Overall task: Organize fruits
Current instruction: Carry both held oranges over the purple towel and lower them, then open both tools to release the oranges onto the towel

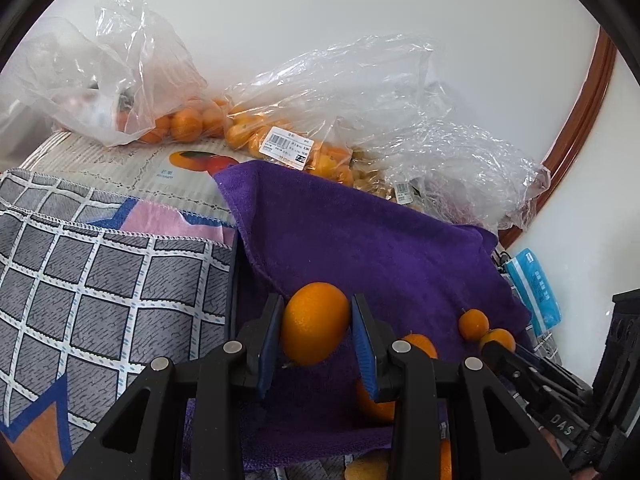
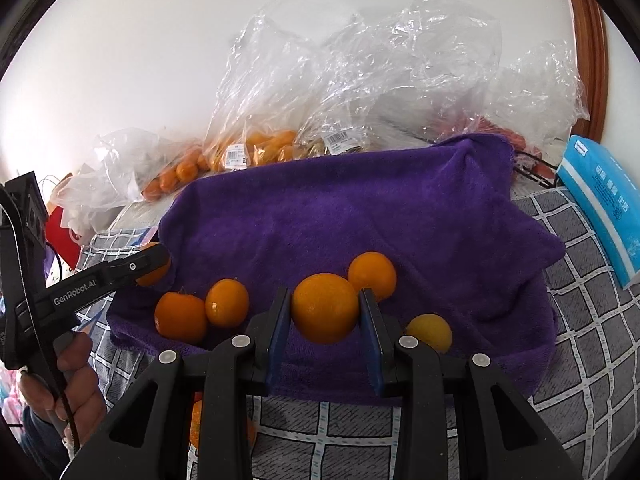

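Observation:
My left gripper (image 1: 317,326) is shut on an orange (image 1: 315,323), held over the left part of a purple towel (image 1: 360,240). In the right wrist view the left gripper (image 2: 154,266) shows at the towel's left edge with its orange (image 2: 155,276) partly hidden. My right gripper (image 2: 325,314) is shut on another orange (image 2: 325,307) above the purple towel (image 2: 340,208). Three oranges (image 2: 181,316) (image 2: 227,303) (image 2: 372,275) and a yellow fruit (image 2: 430,331) lie on the towel. In the left wrist view the right gripper (image 1: 494,350) holds its orange (image 1: 497,339) at the right.
Clear plastic bags of small oranges (image 1: 188,124) (image 2: 260,144) lie behind the towel against the white wall. A grey checked cloth (image 1: 88,280) covers the surface. A blue tissue pack (image 2: 600,204) lies at the right. More oranges (image 1: 374,402) sit at the towel's near edge.

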